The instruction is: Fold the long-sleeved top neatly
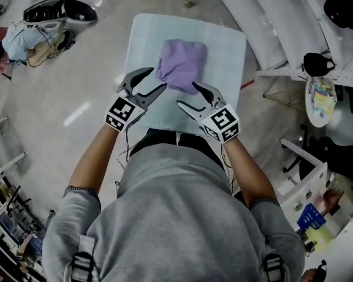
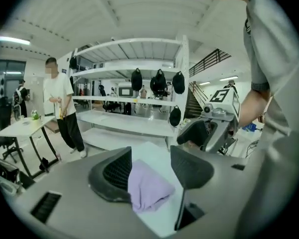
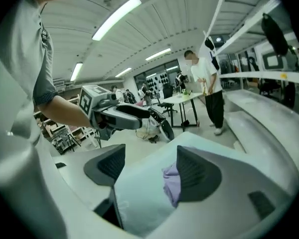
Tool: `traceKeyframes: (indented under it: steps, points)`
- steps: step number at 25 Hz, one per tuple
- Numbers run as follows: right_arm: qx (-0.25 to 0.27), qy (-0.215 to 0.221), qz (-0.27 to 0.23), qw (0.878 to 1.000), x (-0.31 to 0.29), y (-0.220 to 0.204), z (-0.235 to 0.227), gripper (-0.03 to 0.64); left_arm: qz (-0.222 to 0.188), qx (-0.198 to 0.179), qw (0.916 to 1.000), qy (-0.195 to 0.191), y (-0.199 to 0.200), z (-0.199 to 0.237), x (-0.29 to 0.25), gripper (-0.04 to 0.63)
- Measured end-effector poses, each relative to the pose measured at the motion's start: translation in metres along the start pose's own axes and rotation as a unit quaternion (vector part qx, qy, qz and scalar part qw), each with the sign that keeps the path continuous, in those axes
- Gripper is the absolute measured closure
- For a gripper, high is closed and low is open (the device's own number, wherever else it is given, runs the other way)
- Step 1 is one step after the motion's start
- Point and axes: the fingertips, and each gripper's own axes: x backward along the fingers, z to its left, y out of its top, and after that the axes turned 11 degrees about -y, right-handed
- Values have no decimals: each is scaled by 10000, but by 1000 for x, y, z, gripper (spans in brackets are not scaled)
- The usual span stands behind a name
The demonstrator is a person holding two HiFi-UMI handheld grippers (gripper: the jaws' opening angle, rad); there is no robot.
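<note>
On the pale, smooth table (image 1: 226,43), near its middle, lies the long-sleeved top (image 1: 182,63), a soft lilac knit already gathered into a compact, roughly square bundle with rounded, slightly rumpled edges. Over the table's near half hang both tools, clear of the cloth. The left gripper (image 1: 157,79) has its dark, ribbed, curved jaws spread wide with nothing caught between them; in its own view the lilac bundle (image 2: 148,187) only shows through the gap, lying on the table below. The right gripper (image 1: 186,94) is likewise spread and empty, and its view shows a corner of the top (image 3: 172,183) past one pad, down on the table. Each tool carries a white cube with black square markers, and each is held by a bare forearm that comes out of a pushed-up grey sleeve, elbows bent, the jaws aimed forward and somewhat down, the two angled toward each other. Beyond the table stands a white shelving rack (image 2: 134,123) with black bags (image 2: 159,81) hung from it, and a person in a white shirt (image 2: 59,101) stands beside a small table.
</note>
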Motion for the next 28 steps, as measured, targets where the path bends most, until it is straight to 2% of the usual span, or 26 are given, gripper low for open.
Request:
traceKeyframes:
  steps: [7, 9, 11, 14, 20, 23, 28]
  points:
    - [279, -3, -958, 9950, 89, 42, -8, 316, -785, 26, 9947, 668, 62, -81, 9, 332]
    - [354, 19, -1164, 9926, 110, 47, -7, 342, -951, 65, 9924, 773, 72, -102, 8, 372]
    - [417, 17, -1352, 9899, 130, 51, -6, 397, -1059, 104, 9910, 817, 80, -121, 4, 435]
    - [484, -67, -1571, 9864, 156, 56, -3, 466, -1127, 4, 9899, 863, 88, -145, 0, 453]
    - [664, -165, -1821, 9809, 192, 48, 0, 609, -1364, -152, 9856, 993, 102, -179, -5, 551]
    - [689, -182, -1929, 9786, 207, 47, 3, 609, -1463, -244, 9845, 940, 109, -196, -7, 579]
    - [739, -203, -1969, 9774, 218, 45, 9, 611, -1501, -374, 9842, 861, 115, -216, -8, 580]
